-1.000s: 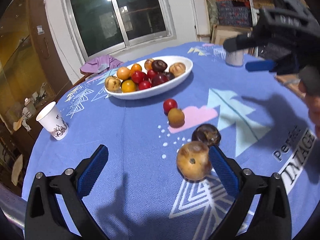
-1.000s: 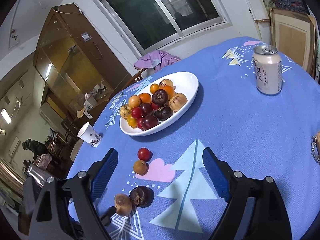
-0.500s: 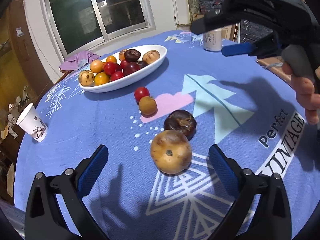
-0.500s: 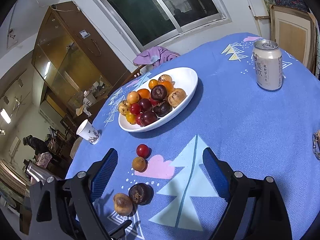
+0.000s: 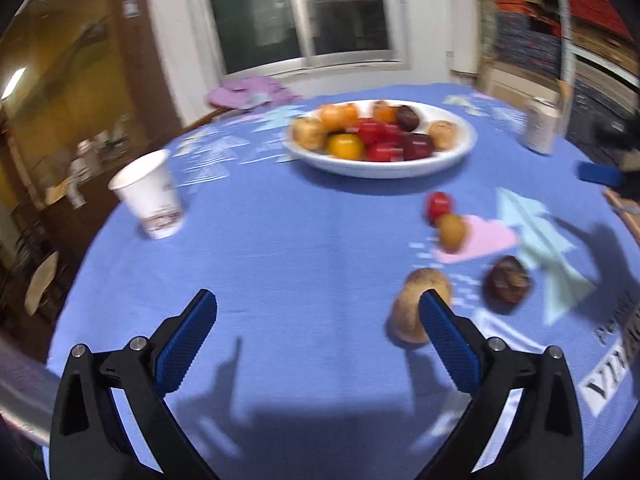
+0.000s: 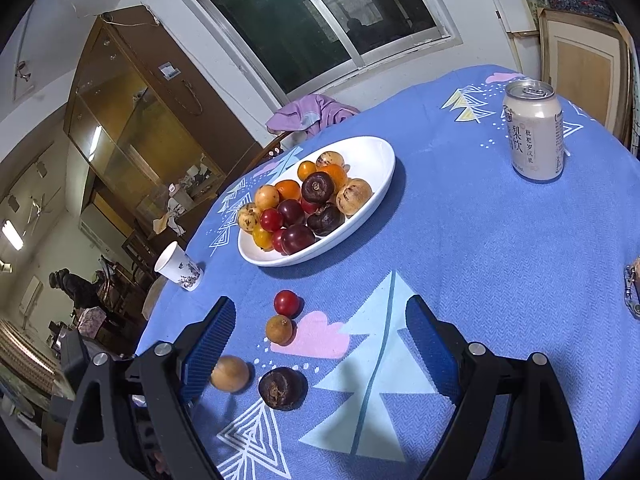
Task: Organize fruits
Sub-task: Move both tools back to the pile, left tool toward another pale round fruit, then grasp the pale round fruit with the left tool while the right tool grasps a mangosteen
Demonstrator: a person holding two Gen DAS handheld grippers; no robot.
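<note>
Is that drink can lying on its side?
No, in the right wrist view the drink can stands upright on the blue tablecloth, its pull-tab top facing up.

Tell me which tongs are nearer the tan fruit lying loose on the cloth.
Left. The left tongs have one finger right beside the tan fruit; the right tongs hang open farther back, over the pale triangle print.
</note>
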